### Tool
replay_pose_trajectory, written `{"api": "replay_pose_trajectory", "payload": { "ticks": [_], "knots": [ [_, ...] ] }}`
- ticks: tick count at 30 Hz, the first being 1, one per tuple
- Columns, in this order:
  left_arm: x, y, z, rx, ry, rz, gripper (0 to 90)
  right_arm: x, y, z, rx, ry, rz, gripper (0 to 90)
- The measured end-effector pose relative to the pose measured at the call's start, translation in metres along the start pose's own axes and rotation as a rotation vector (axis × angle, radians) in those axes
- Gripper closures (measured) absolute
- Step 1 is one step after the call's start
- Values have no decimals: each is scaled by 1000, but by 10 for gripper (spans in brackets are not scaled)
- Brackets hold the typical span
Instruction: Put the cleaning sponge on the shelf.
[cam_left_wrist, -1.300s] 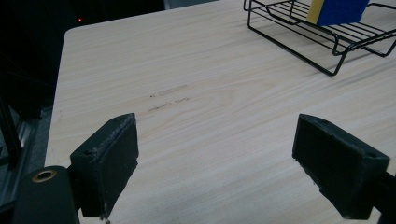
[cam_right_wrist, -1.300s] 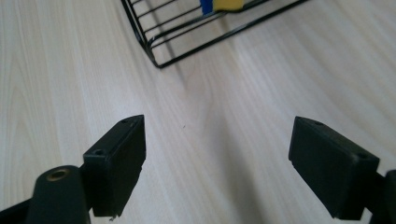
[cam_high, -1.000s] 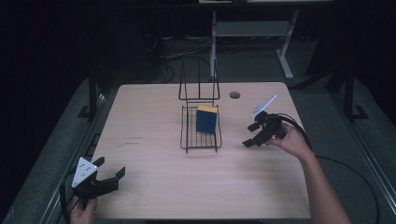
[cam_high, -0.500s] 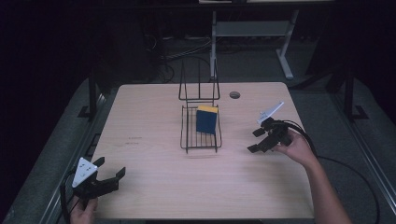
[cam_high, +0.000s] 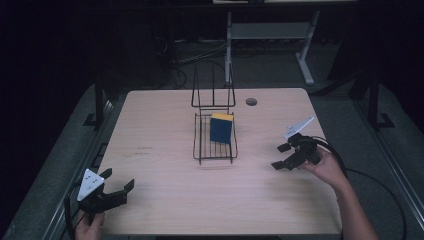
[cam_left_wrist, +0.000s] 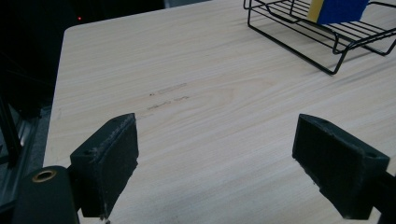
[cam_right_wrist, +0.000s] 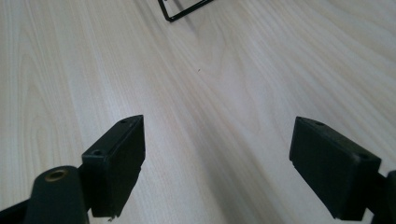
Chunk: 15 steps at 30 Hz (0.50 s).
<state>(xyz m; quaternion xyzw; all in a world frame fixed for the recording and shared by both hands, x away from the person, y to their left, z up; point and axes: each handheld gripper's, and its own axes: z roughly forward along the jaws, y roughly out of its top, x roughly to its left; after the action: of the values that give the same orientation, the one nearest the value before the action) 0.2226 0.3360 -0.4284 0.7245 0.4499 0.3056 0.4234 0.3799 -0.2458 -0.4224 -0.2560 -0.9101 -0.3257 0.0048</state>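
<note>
Blue-and-yellow sponge (cam_high: 221, 128): upright in black wire rack (cam_high: 215, 145), mid surface (cam_high: 160, 130). Right gripper (cam_high: 281, 156): jaws wide apart, empty, right of rack, well clear. Left gripper (cam_high: 121, 187): jaws wide apart, empty, near front-left corner.

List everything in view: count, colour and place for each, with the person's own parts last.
Black wire rack: one, black, middle of the table, its tall wire back at the far end.
Blue and yellow sponge: one, blue face with a yellow layer, standing on edge inside the rack, right side.
Light wooden table: one, pale wood, with a round grey hole cap near its far edge.
White metal frame: one, on the dark floor beyond the table.
Left gripper: one, black, jaws open, near left corner.
Right gripper: one, black, jaws open, right of the rack.
Hands: two, left hand, right hand.
</note>
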Motion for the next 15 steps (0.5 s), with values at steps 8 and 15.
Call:
{"api": "replay_pose_trajectory", "payload": {
  "ticks": [8, 15],
  "knots": [
    [0, 0, 1, 2, 0, -1, 139, 7, -16, -4, -14, -11, 13, 180],
    [0, 0, 0, 3, 0, -1, 139, 13, -26, -9, -26, -19, 16, 178]
  ]
}}
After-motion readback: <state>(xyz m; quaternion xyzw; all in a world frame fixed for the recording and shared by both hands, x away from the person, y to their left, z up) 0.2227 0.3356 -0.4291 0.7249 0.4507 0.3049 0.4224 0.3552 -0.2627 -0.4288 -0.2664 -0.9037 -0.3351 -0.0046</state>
